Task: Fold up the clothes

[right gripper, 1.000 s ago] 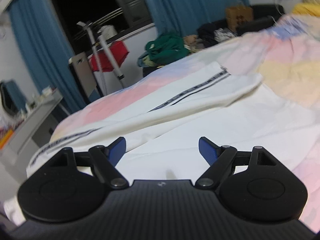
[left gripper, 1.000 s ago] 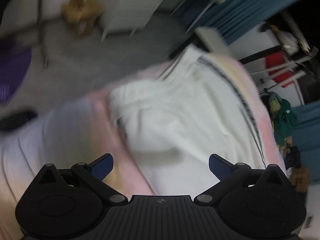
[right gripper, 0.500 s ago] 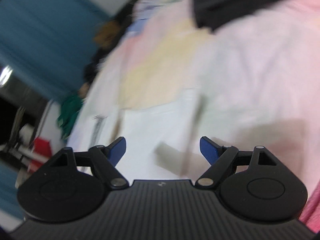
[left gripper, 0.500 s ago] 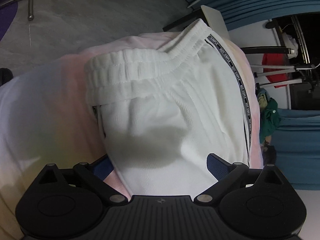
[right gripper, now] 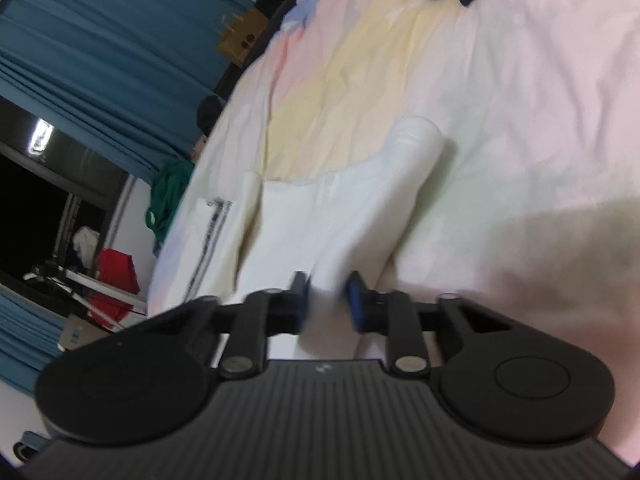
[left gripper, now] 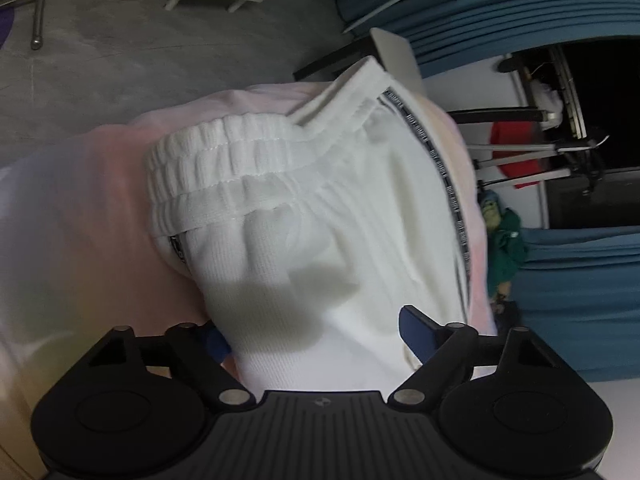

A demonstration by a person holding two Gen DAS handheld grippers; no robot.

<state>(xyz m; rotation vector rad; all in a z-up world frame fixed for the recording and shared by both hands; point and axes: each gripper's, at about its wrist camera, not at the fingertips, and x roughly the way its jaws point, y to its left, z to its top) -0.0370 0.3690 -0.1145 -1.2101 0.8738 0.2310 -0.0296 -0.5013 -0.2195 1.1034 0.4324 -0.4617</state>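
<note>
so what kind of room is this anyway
Most likely a bedroom at home: white trousers lie on a bed with a pastel quilt, blue curtains hang by a dark window, and a clothes rack stands beside the bed.

Indoor light from above, dim at the edges. Soft shadows fall on the white trousers (left gripper: 320, 248) and bedspread (right gripper: 520, 128). Right view motion-blurred; fisheye bending throughout.

Small white lettering runs along the dark side stripe (left gripper: 450, 184) of the white trousers (left gripper: 320, 240) (toward two o'clock in the left wrist view), too blurred to read.
</note>
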